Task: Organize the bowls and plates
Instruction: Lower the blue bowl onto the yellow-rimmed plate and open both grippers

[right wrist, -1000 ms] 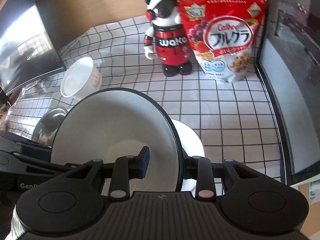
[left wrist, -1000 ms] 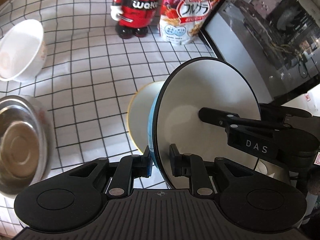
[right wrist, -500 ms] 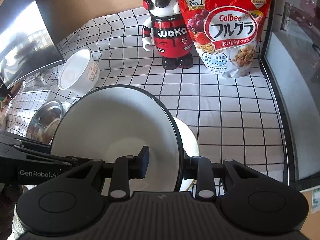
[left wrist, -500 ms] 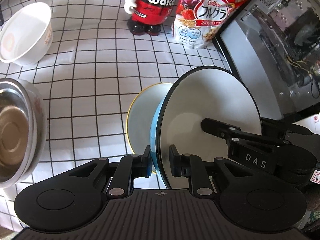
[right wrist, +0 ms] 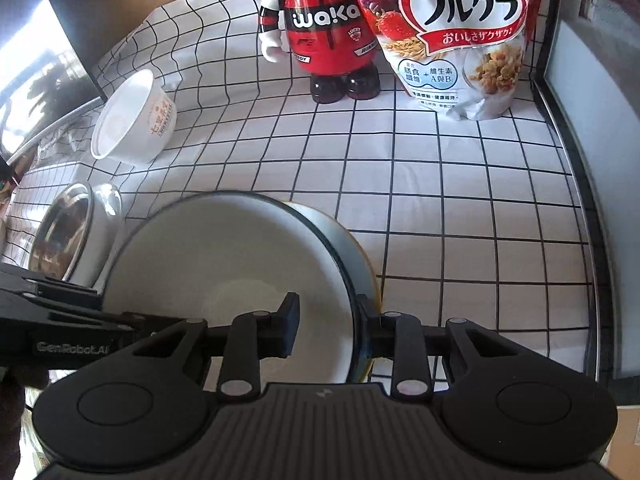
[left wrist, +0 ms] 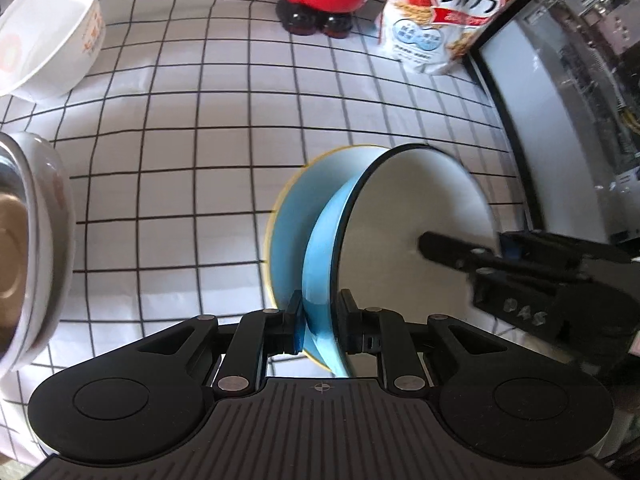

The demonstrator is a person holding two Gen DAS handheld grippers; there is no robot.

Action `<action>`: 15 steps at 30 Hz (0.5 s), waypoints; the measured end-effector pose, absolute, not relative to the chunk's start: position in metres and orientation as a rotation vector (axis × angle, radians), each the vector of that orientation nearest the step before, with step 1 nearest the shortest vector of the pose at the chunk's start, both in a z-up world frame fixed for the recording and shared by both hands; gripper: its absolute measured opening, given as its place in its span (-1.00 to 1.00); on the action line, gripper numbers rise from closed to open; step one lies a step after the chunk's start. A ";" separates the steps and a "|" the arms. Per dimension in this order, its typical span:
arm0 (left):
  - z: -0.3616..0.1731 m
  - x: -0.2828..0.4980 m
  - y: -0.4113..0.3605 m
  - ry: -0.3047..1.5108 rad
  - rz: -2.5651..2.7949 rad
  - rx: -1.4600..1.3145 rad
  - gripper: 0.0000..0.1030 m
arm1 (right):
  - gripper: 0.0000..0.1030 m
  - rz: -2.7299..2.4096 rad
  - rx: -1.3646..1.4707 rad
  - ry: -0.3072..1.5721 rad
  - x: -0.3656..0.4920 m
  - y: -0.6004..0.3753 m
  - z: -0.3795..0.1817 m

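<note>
Both claws gripped opposite rims of the blue, black-rimmed bowl (left wrist: 320, 256) — left claw (left wrist: 318, 320) pinched nearly closed, right claw (right wrist: 326, 326) slightly wider — just above the yellow-rimmed plate (left wrist: 286, 216) below them; lowering it level and centred before release seemed best.

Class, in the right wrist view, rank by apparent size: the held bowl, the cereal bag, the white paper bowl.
1. Held bowl, though nearness to the camera inflates it.
2. Cereal bag, its top cropped.
3. White paper bowl, clearly smallest.
</note>
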State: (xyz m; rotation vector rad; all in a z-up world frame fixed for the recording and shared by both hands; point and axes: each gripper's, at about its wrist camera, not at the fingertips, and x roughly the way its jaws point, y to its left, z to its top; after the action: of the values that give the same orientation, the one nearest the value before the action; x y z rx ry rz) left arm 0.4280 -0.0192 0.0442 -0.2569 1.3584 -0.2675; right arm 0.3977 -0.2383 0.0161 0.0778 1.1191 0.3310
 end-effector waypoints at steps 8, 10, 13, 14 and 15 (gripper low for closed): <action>0.043 0.439 -0.010 1.342 -0.262 -0.305 -0.60 | -0.43 0.375 0.083 1.117 0.403 -0.241 0.012; 0.042 0.441 -0.009 1.352 -0.277 -0.298 -0.57 | -0.43 0.384 0.094 1.118 0.404 -0.243 0.011; 0.043 0.442 -0.008 1.363 -0.290 -0.298 -0.53 | -0.43 0.396 0.105 1.128 0.403 -0.245 0.008; 0.044 0.442 -0.008 1.364 -0.294 -0.295 -0.52 | -0.43 0.401 0.102 1.130 0.402 -0.245 0.007; 0.045 0.441 -0.008 1.364 -0.296 -0.289 -0.52 | -0.44 0.405 0.095 1.130 0.401 -0.244 0.007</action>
State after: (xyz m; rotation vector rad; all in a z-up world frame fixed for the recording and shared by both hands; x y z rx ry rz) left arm 0.4413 -0.0083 0.0448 -0.2890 1.3639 -0.2959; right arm 0.4008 -0.2443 0.0068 0.0955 1.1304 0.4055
